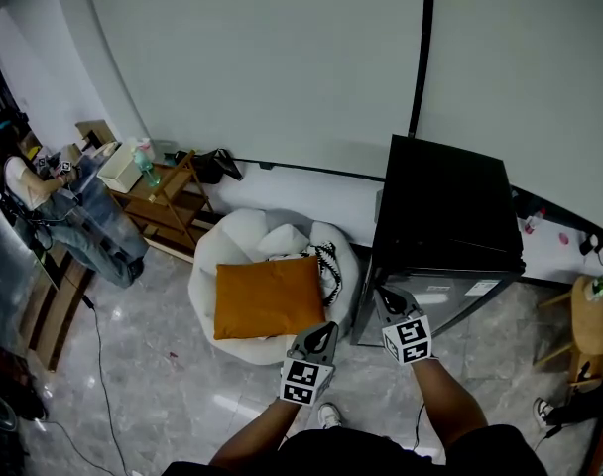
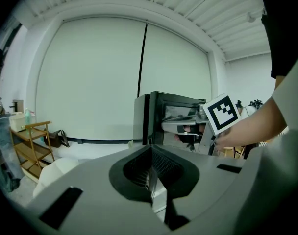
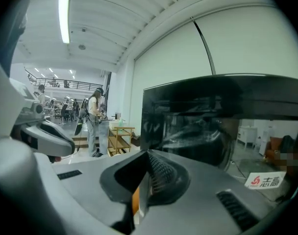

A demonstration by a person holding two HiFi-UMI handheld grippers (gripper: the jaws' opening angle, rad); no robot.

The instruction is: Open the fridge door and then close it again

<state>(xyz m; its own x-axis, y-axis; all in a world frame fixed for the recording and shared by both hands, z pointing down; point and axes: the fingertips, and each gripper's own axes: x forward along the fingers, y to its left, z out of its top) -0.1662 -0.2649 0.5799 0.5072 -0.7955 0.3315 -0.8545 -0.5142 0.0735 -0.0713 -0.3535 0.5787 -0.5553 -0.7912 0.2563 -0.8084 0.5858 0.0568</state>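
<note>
Black mini fridge (image 1: 445, 206) against wall, just right of white beanbag (image 1: 237, 238). Right gripper (image 1: 386, 297) near fridge front, jaws together, empty; left gripper (image 1: 326, 331) beside it, jaws together, empty

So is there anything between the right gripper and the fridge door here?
Nothing visible. The right gripper points straight at the fridge door, with only open air between them. The beanbag with its orange cushion sits off to the door's left, out of that line.
</note>
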